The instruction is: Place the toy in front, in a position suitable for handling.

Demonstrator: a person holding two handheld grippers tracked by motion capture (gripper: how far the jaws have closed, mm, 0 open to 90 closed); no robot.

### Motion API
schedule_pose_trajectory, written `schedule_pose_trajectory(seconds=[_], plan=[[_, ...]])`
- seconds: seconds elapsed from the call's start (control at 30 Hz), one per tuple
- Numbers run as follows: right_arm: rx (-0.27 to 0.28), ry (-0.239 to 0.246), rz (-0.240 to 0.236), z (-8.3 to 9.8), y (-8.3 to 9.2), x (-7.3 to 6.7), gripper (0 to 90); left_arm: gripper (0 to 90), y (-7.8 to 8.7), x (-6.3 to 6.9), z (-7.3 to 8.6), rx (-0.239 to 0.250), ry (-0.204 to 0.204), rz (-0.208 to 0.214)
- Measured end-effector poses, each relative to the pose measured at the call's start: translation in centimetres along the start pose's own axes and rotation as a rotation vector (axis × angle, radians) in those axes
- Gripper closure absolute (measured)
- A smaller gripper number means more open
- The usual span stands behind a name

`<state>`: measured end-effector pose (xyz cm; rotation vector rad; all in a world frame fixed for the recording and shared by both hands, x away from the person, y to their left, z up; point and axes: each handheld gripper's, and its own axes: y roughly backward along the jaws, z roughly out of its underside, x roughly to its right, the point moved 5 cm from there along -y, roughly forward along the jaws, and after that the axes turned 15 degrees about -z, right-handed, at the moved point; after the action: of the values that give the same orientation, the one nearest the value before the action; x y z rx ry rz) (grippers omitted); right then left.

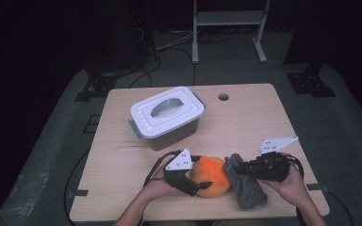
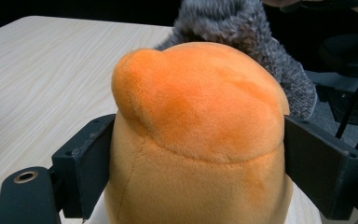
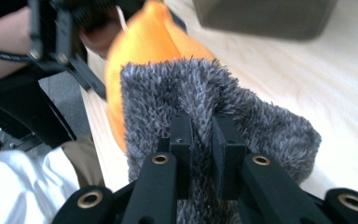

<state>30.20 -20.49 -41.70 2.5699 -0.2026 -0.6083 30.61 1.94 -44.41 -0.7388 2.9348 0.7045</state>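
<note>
Sock (image 1: 246, 186) — long axis toward table's near edge — pinched by right hand-held gripper (image 1: 235, 168); left (image 1: 195, 179) clamps plush (image 1: 210, 175).

Your bench (image 1: 245, 122) is evenly lit from above while the room beyond it falls dark. In your right gripper view, the grey container (image 3: 265, 14) beyond the bench edge is blurred.

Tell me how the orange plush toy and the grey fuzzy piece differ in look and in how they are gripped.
The orange plush toy is smooth, short-piled and rounded; the grey fuzzy piece is shaggy and flatter. The left gripper clamps the orange plush toy across its wide body, jaws far apart; the right gripper pinches a thin fold of the grey fuzzy piece, jaws nearly together. Both are soft, lie touching on the table, and each is held.
</note>
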Motion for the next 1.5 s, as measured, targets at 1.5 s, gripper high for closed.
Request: schedule_pose_trajectory(seconds=[1.5], plan=[[0.123,0.051,-0.024,-2.0,0.3,-1.1,79.5,26.4,0.3,0.2,-0.7,-0.049,-0.102,-0.091]])
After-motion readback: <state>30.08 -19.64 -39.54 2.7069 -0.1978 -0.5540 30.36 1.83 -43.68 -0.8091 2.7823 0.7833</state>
